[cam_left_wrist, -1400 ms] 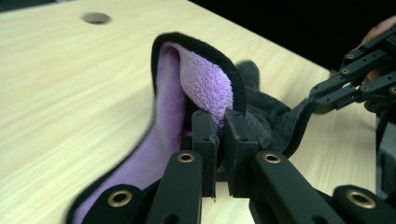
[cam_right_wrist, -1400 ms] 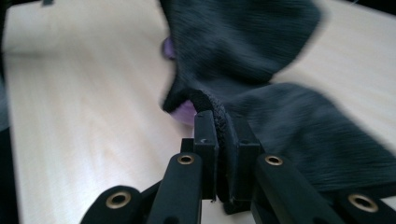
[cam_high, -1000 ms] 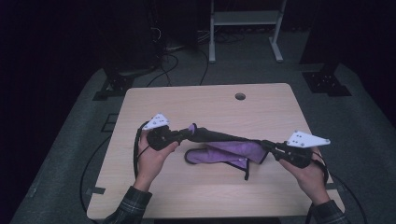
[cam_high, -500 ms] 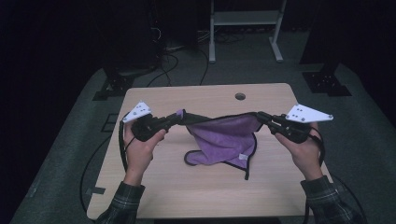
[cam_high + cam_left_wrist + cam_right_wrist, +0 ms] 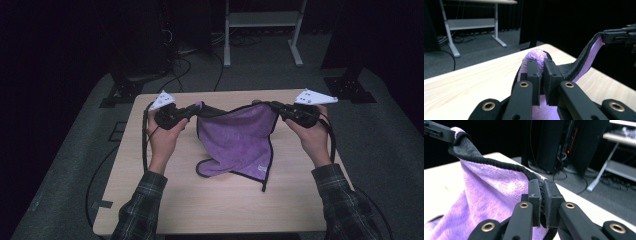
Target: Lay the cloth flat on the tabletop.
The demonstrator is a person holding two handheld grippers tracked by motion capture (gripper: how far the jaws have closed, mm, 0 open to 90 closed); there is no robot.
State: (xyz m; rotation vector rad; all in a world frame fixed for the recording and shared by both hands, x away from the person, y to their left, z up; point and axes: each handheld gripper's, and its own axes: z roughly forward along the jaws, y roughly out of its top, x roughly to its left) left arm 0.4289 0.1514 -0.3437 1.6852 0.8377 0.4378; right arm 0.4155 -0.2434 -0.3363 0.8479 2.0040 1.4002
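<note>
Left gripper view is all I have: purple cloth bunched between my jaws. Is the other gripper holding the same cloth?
Observer: Yes. The right gripper is shut on the far top corner of the purple cloth; its own view shows the black hem pinched between its jaws.
Operator: Is the cloth off the table?
Observer: Partly. In the high view its top edge hangs between the left gripper and the right one, while the lower part lies on the table.
Operator: Anything on the lower edge?
Observer: A small pale tag near the bottom hem, and one corner trailing toward the person.
</note>
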